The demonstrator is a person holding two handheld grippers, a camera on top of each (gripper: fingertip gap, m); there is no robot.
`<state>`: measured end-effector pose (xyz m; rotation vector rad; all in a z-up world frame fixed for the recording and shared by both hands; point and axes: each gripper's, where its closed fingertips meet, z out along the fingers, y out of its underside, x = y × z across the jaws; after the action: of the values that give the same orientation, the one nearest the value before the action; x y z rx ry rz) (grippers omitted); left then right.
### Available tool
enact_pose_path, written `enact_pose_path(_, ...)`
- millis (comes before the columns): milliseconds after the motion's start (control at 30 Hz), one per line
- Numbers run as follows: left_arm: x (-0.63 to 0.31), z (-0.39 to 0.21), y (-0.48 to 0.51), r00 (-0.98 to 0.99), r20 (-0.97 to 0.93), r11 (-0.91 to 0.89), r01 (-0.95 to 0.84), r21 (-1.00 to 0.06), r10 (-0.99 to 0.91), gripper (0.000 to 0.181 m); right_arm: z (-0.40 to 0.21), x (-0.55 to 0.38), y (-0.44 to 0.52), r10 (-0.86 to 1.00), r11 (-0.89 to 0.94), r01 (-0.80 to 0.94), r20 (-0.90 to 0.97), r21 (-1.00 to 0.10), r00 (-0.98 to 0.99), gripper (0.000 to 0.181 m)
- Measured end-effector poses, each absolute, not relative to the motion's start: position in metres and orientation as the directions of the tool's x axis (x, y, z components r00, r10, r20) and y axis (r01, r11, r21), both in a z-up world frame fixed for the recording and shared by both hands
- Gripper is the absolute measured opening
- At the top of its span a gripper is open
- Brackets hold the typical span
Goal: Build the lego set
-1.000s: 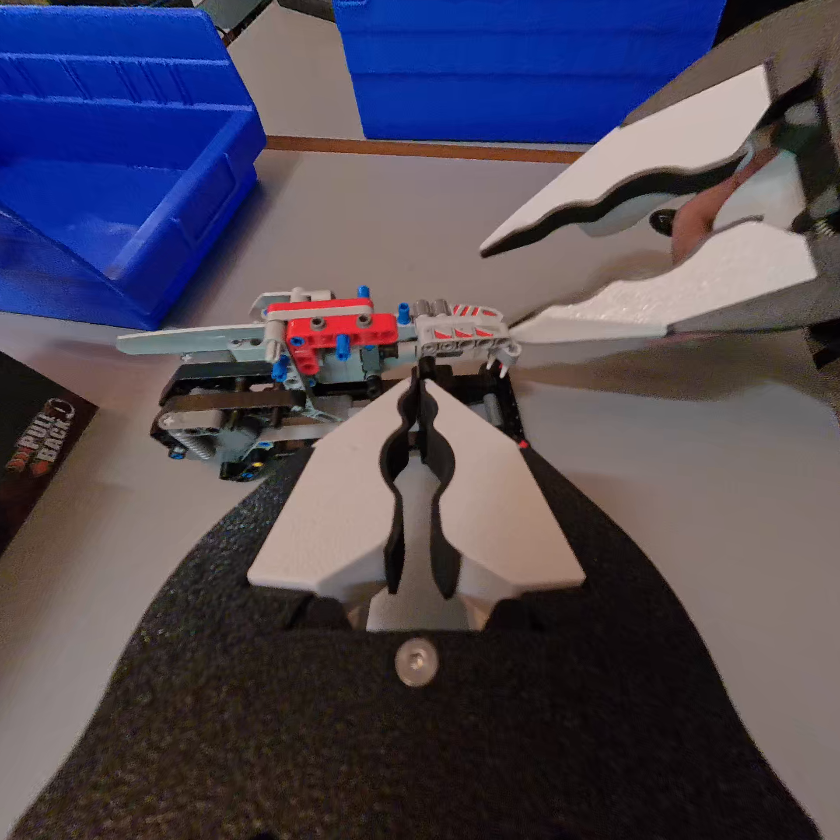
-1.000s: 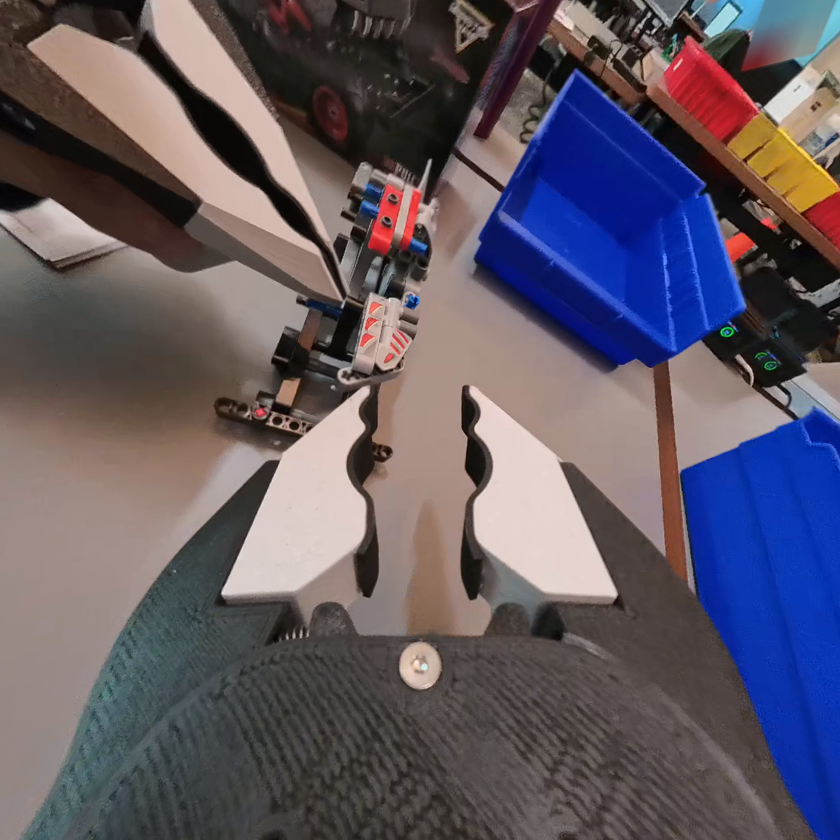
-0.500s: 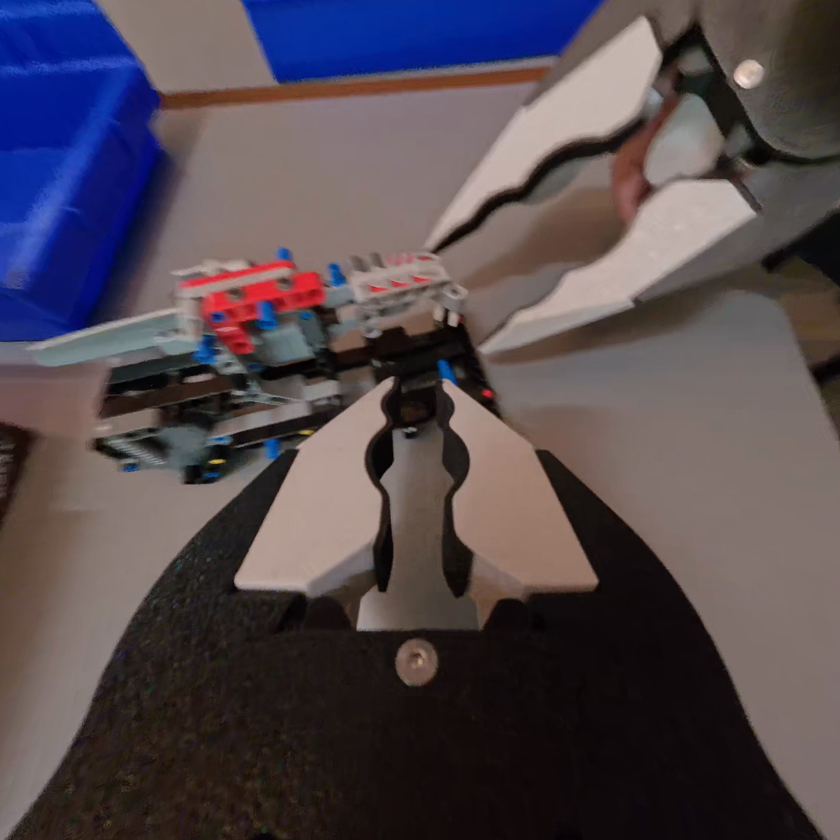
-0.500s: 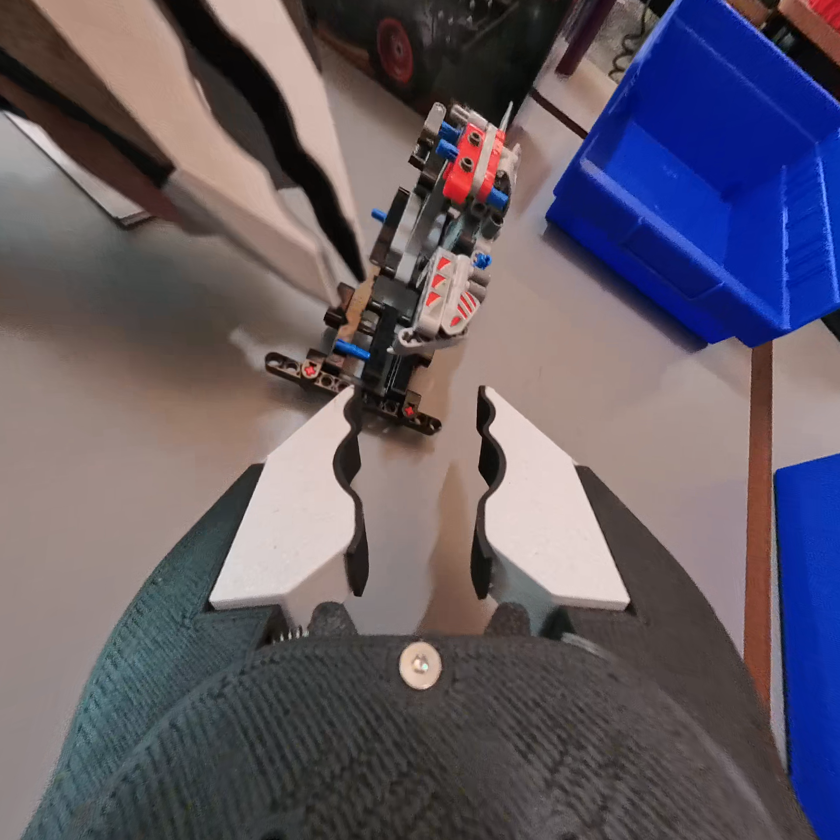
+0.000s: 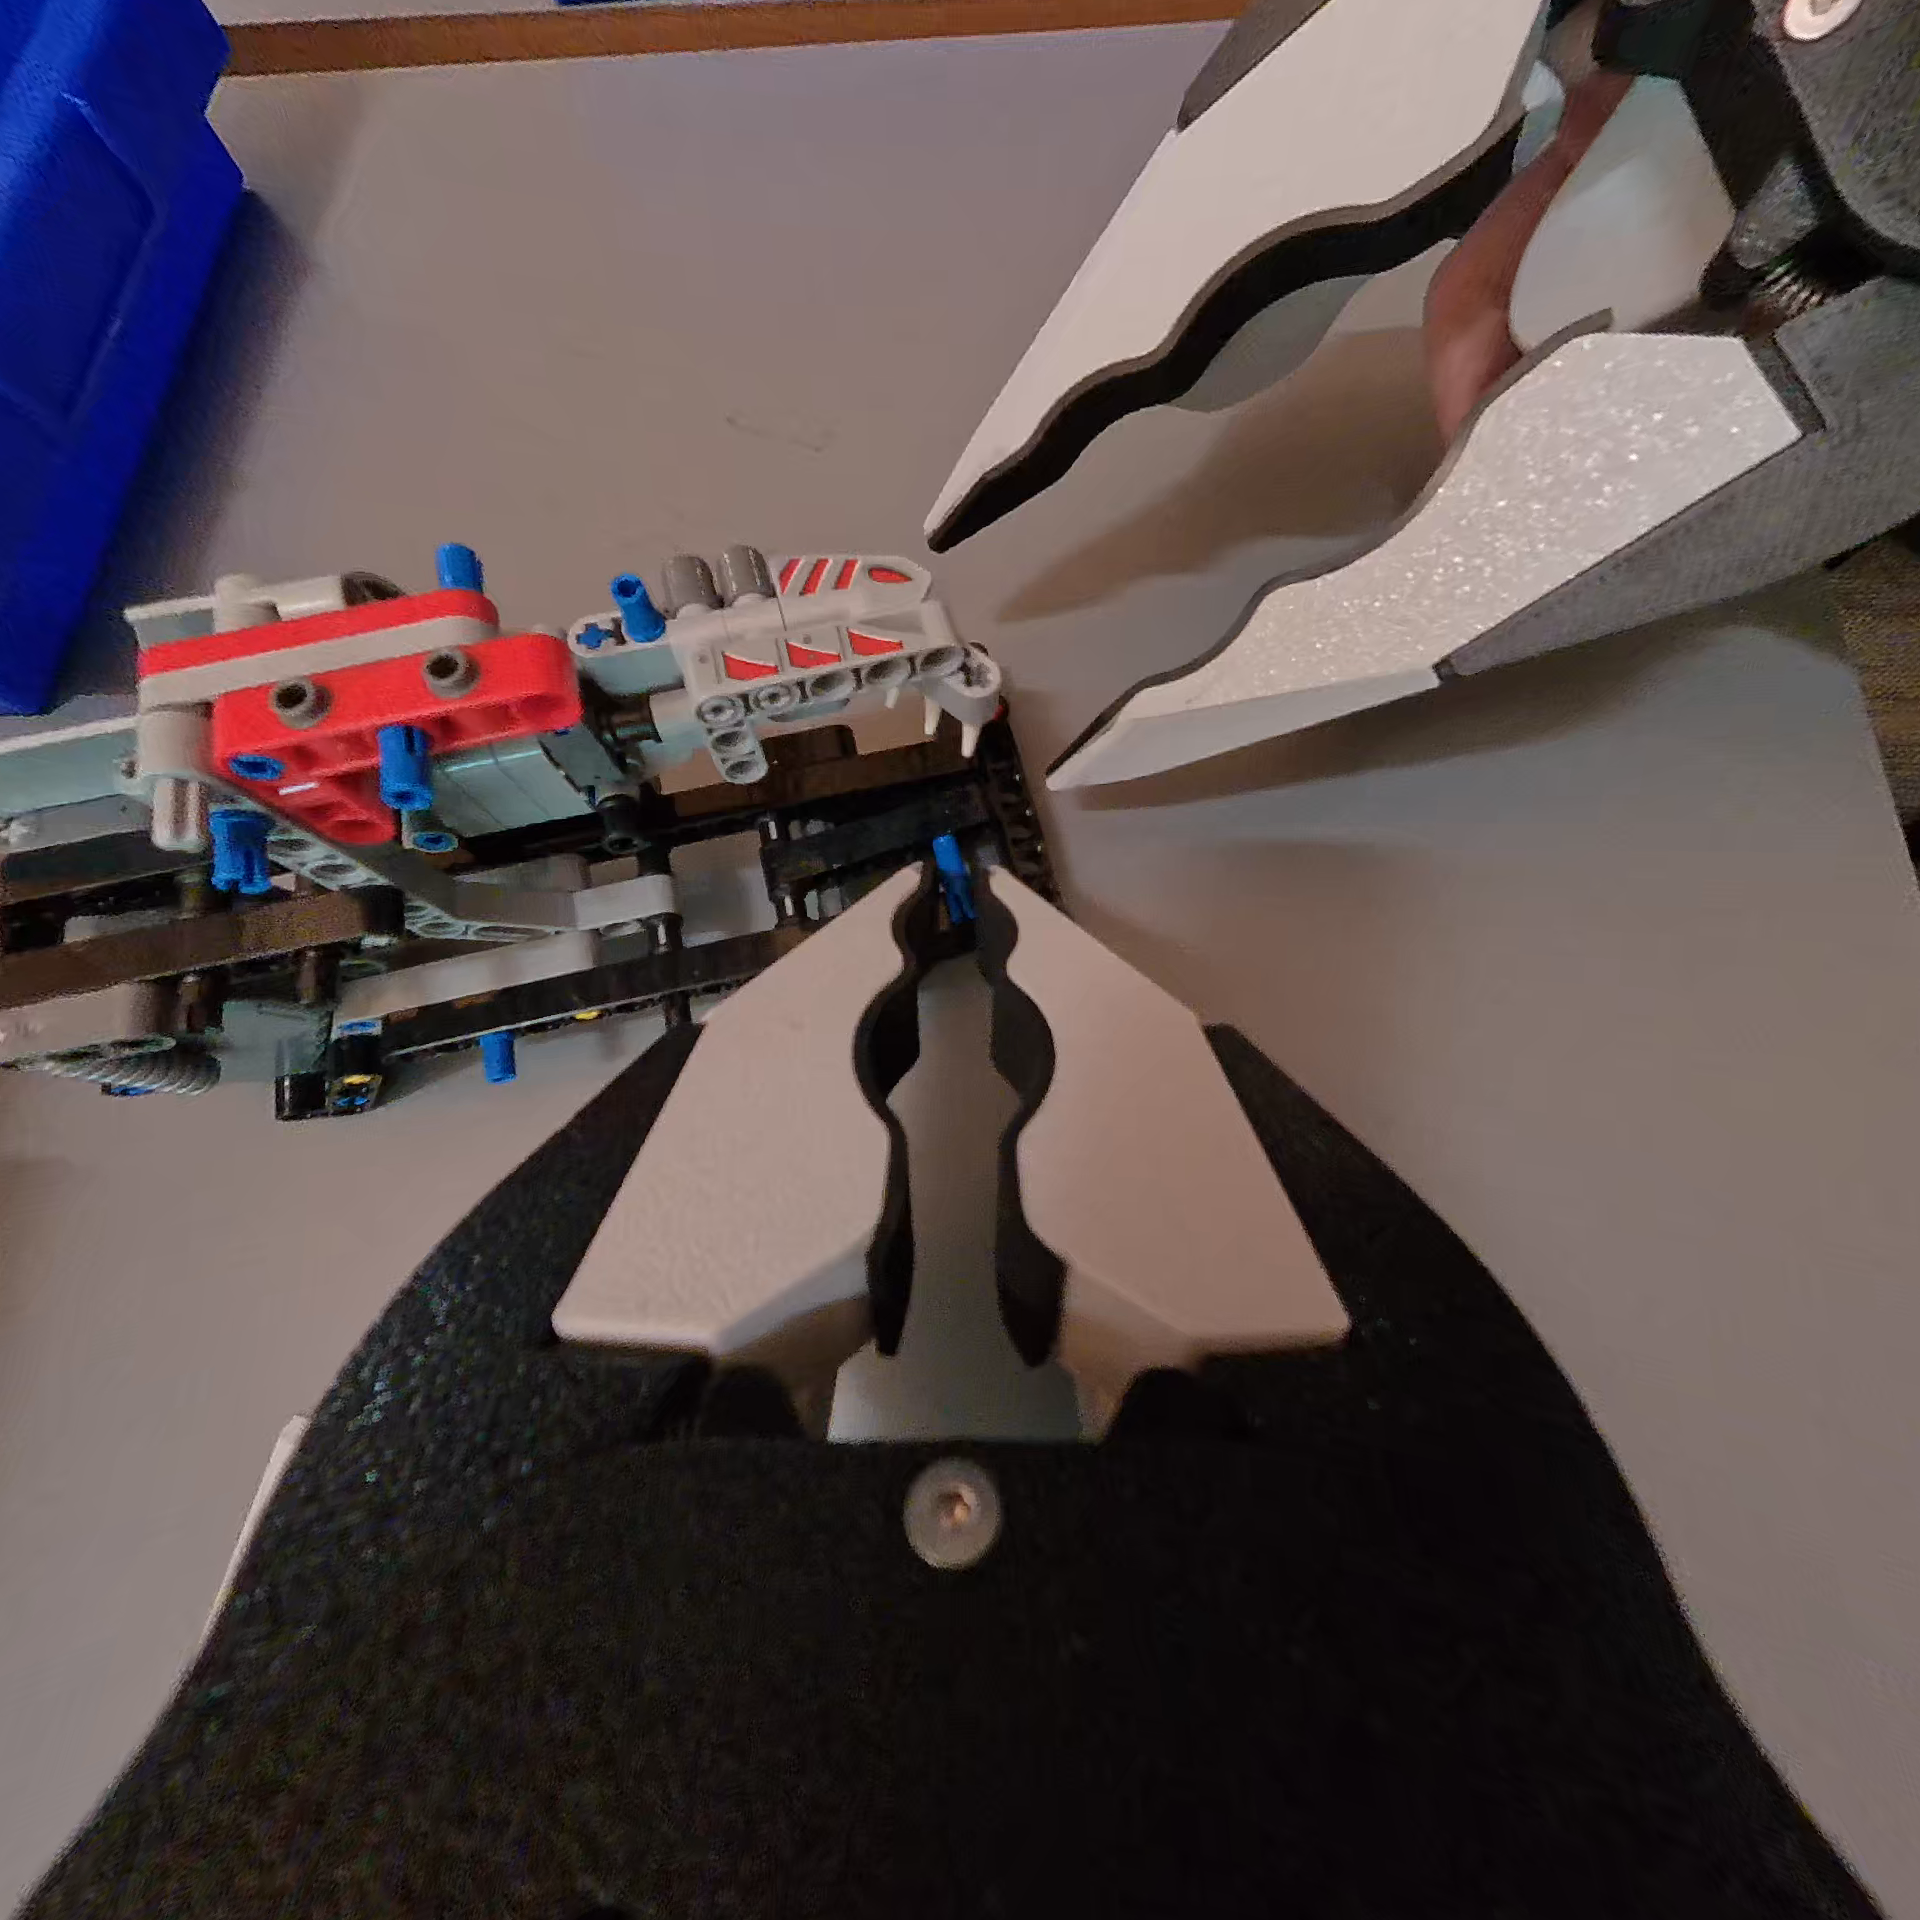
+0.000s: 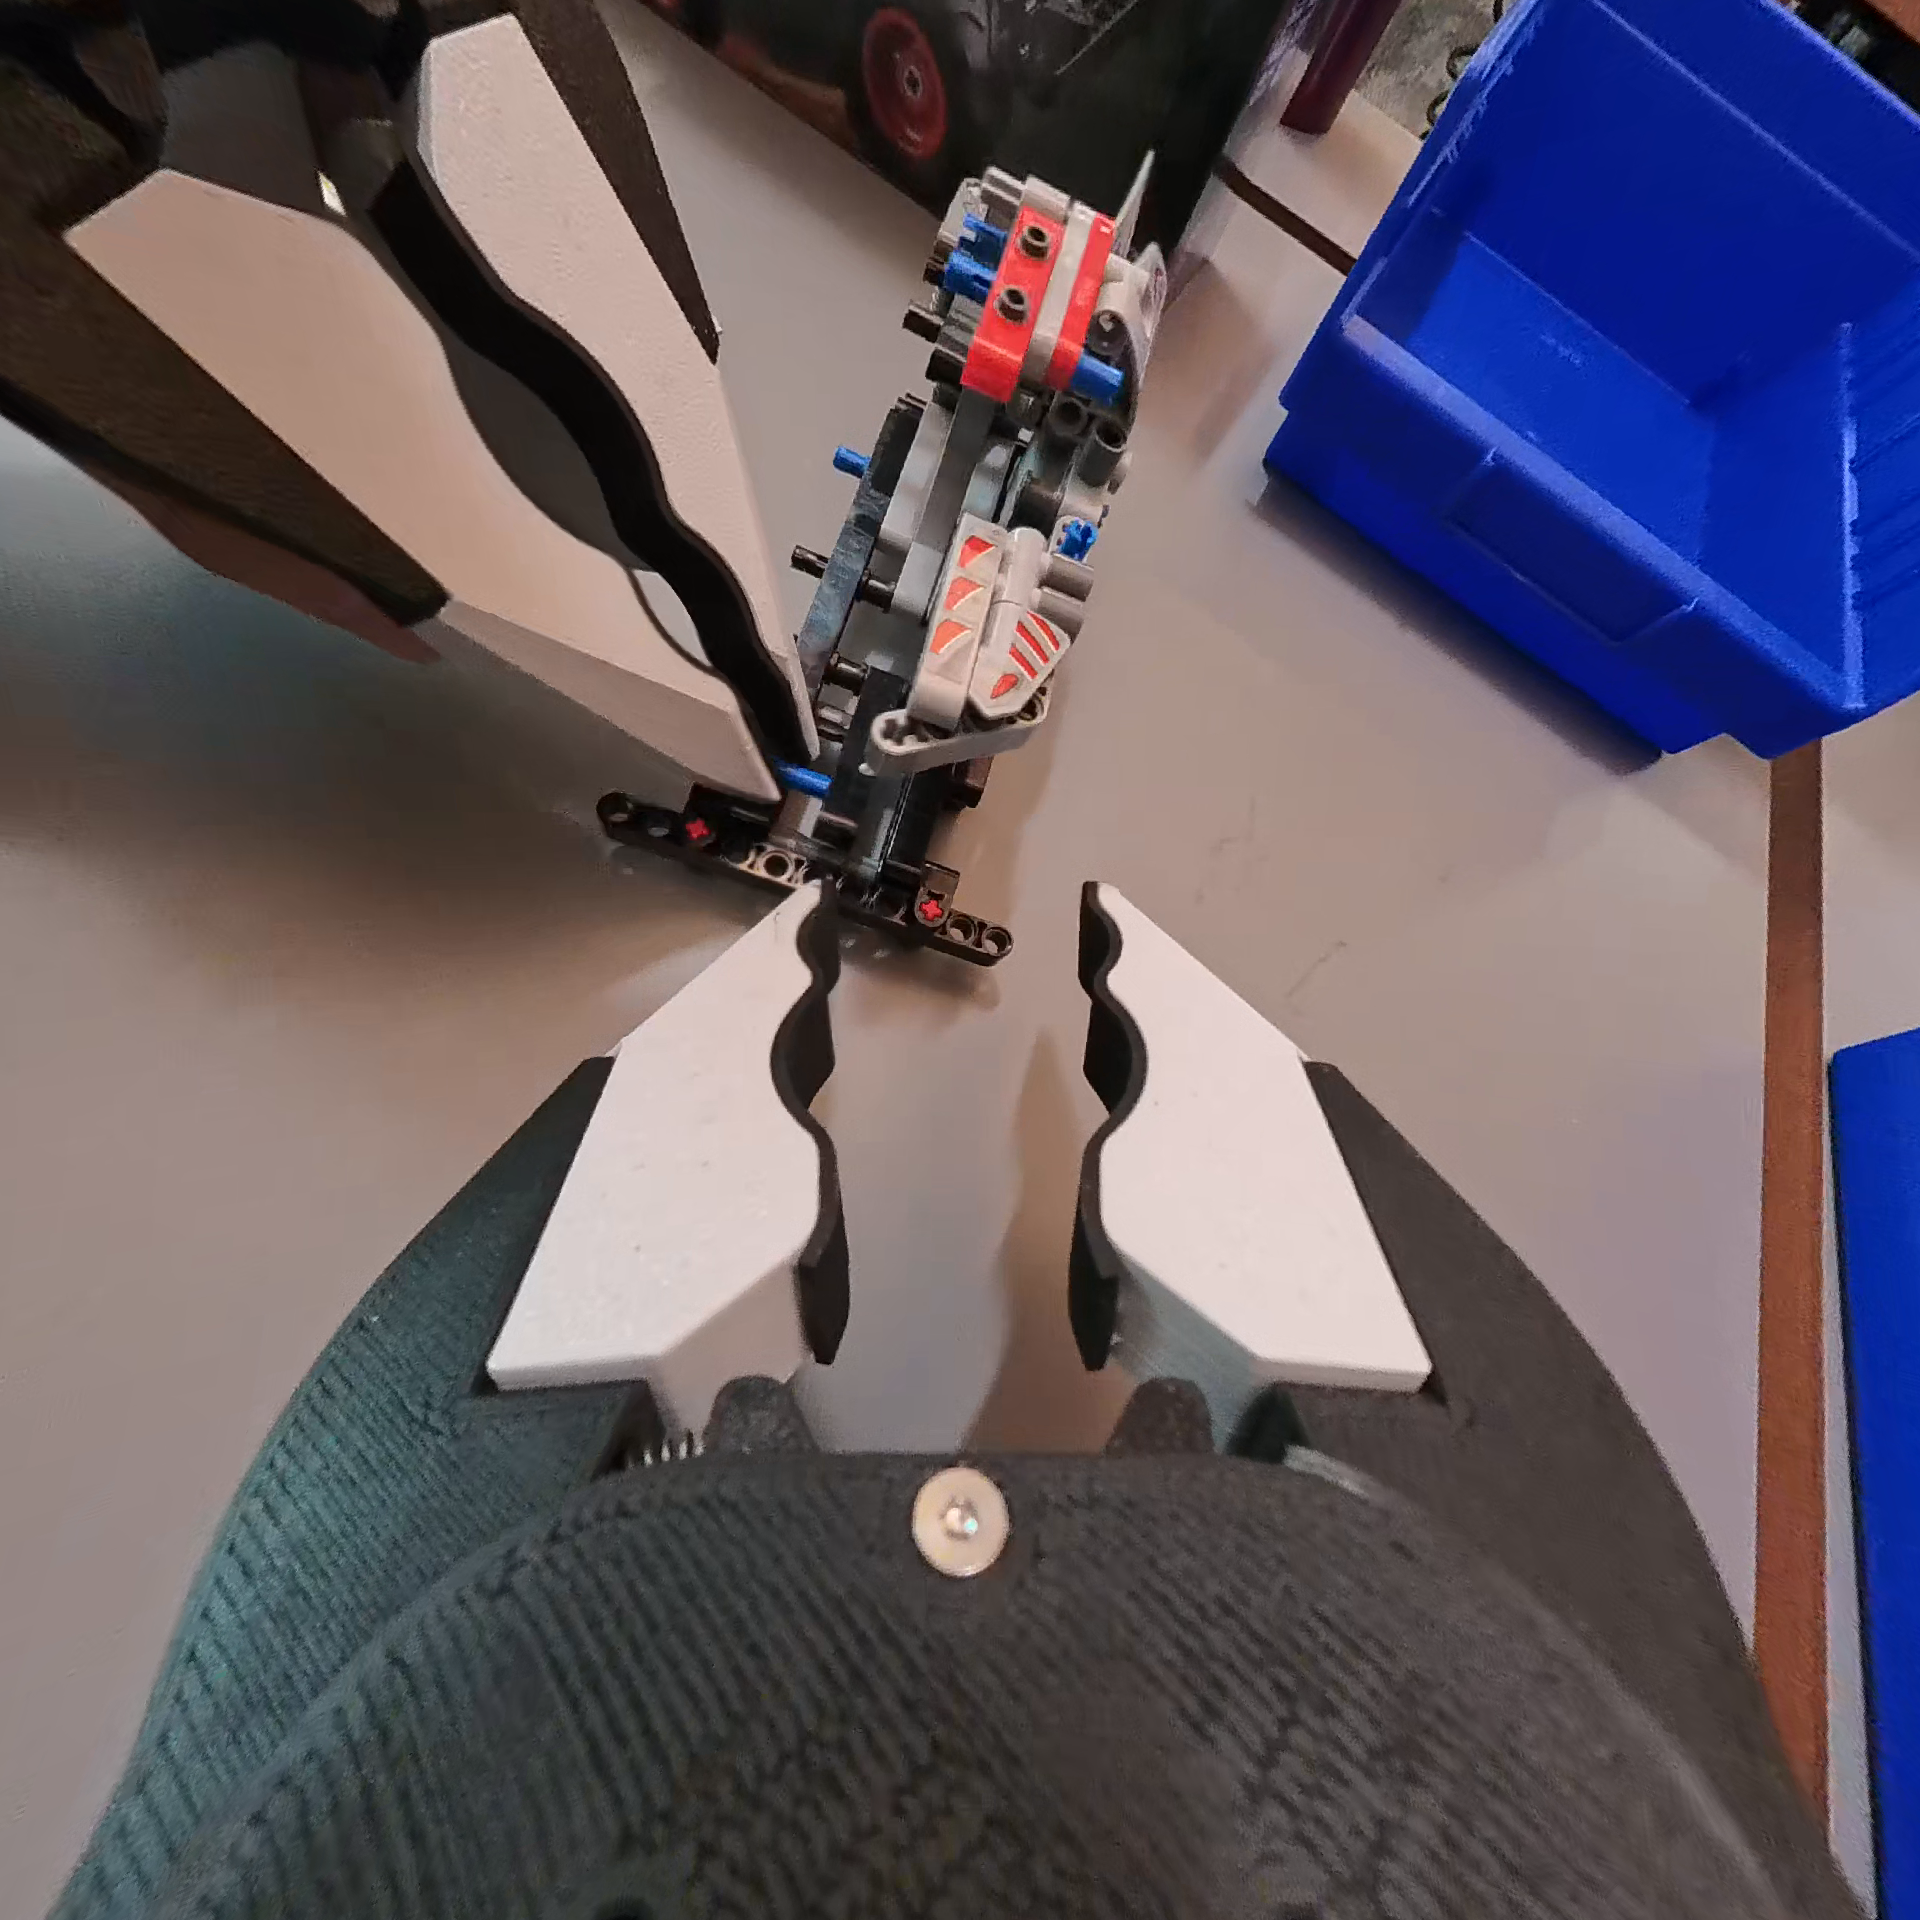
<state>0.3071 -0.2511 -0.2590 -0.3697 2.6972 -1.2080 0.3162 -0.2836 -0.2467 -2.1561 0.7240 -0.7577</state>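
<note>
Counting first: one partly built lego model (image 5: 540,790), two grippers, two blue bins in the right wrist view. Model lies on the grey table (image 5: 1455,1039), long axis running away from the right gripper (image 6: 951,914), black cross beam (image 6: 800,868) at the near end. Left gripper (image 5: 951,888) has its jaws narrowed around a small blue pin (image 5: 951,878) sticking out of the model's side; whether the pads actually touch it I cannot tell. Right gripper holds nothing, jaws wide, tips just short of the cross beam. One blue bin (image 6: 1621,416) stands right of the model; a second (image 6: 1875,1351) shows at the frame edge. Dark printed box (image 6: 935,73) behind the model.
</note>
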Motion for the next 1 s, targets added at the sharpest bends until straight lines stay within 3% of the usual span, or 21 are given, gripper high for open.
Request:
enact_pose_path(533, 0.335, -0.225, -0.234, -0.922, 0.026, 0.485, -0.227, -0.845, -0.387, 0.0, -0.219, 0.329, -0.271, -0.695, -0.558, -0.133, 0.374, -0.819, 0.614, 0.051)
enact_pose_path(767, 0.338, -0.224, -0.235, -0.919, 0.008, 0.474, -0.212, -0.855, -0.395, 0.0, -0.215, 0.342, -0.258, -0.743, -0.379, -0.19, 0.176, -0.906, 0.645, 0.059)
enact_pose_path(900, 0.338, -0.223, -0.236, -0.919, 0.0, 0.47, -0.202, -0.859, -0.394, 0.0, -0.216, 0.353, -0.254, -0.745, -0.292, -0.233, 0.068, -0.928, 0.664, 0.049)
enact_pose_path(1000, 0.34, -0.223, -0.235, -0.917, -0.01, 0.465, -0.194, -0.864, -0.4, 0.0, -0.227, 0.354, -0.251, -0.721, -0.336, -0.227, 0.094, -0.914, 0.687, 0.042)
